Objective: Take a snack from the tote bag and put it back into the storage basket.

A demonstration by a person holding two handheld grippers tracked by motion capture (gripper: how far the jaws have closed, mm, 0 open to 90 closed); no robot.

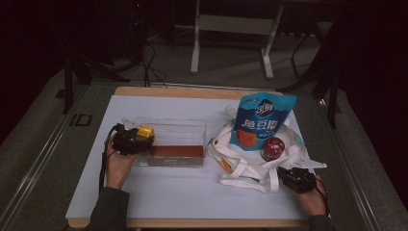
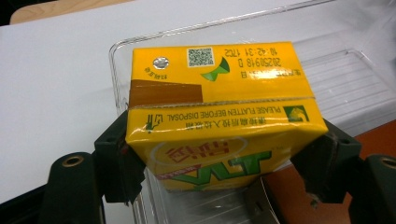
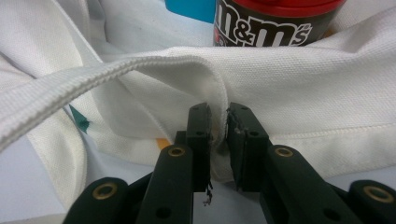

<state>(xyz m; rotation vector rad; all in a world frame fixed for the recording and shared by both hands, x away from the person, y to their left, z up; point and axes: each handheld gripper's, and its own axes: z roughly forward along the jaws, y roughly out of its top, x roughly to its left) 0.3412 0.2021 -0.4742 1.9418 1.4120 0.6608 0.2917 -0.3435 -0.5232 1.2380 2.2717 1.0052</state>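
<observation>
your left gripper (image 2: 224,154) squeezes a yellow drink box (image 2: 219,121) from both sides. the two black jaws stand wide apart because the box is wide, and they press on its two ends. the box has green letters on the front and a small silver dot on top. in the high view you hold the yellow drink box (image 1: 143,133) over the left end of the clear plastic bin (image 1: 190,126), just above its rim. the bin sits on the white table (image 1: 173,192), and its floor looks brown-red.

your right gripper (image 3: 218,135) pinches the white cloth bag (image 3: 299,98). the jaws are almost together, with a fold of the cloth between them. in the high view your right gripper (image 1: 288,174) is at the near right edge of the white cloth bag (image 1: 243,168), which lies flat and crumpled on the table, right of the bin.

a blue snack pouch (image 1: 262,120) stands up on the bag. a little candy tub (image 1: 273,148) with a red lid stands just in front of the pouch. the candy tub (image 3: 275,23) is close behind the cloth you pinch.
</observation>
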